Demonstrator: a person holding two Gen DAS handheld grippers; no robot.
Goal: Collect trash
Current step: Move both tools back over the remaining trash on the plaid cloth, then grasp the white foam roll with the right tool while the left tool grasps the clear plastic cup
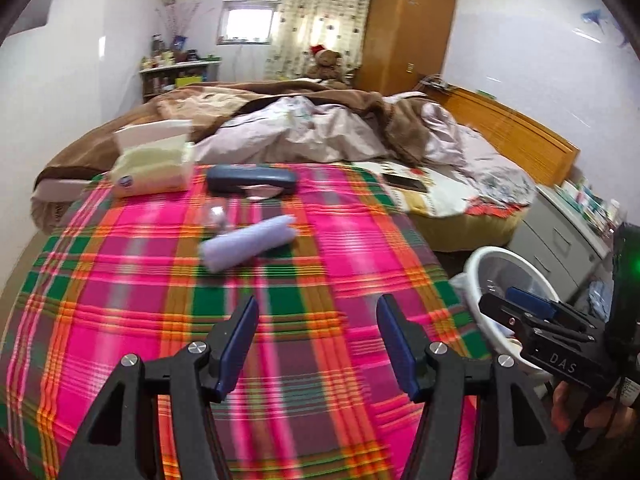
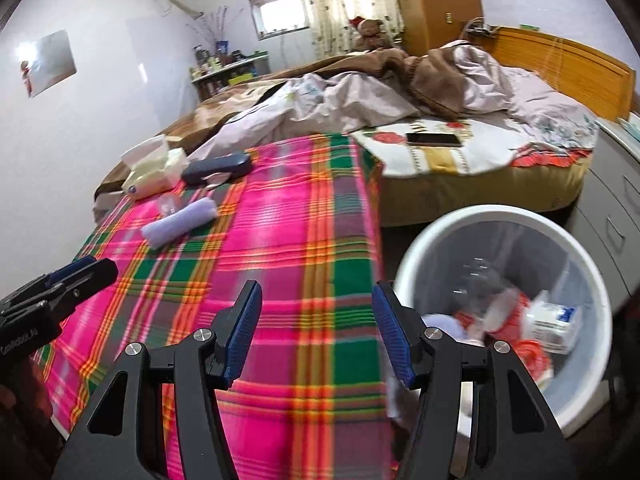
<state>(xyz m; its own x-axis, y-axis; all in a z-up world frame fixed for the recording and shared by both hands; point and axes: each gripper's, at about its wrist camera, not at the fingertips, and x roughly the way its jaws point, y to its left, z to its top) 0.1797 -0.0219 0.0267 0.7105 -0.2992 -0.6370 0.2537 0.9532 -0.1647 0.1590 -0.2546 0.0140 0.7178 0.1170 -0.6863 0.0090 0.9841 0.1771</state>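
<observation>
right wrist: bin [image 2: 404,276] near right already holds trash. rolled purple cloth [image 2: 179,221], clear bit [image 2: 168,205] left on plaid bed [image 2: 280,240]. left gripper [image 1: 316,344], right gripper [image 2: 316,336] spread, empty.

A white round bin [image 2: 500,224] stands upright on the floor at 3 o'clock of the plaid cloth [image 2: 280,240], holding a clear liner, red wrappers [image 2: 524,352] and a white carton [image 2: 554,326]. On the cloth, at 10 o'clock, a lilac roll [image 2: 180,222] lies flat, with a clear crumpled piece [image 2: 168,204] just beside it.
</observation>
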